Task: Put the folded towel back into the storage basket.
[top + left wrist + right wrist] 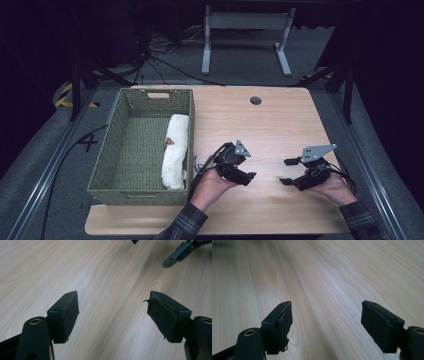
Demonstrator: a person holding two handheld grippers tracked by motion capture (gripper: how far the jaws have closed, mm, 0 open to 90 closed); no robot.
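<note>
Wooden table (280,120) bears both hands low, left gripper (248,176) and right gripper (286,172) facing, jaws wide, empty.

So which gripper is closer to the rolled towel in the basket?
Left. The left gripper is just right of the basket, close to the white rolled towel. The right gripper is farther right, over the bare table.

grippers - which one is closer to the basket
The left gripper: it hovers just right of the green basket holding the white roll, while the right gripper sits farther right over bare table.
</note>
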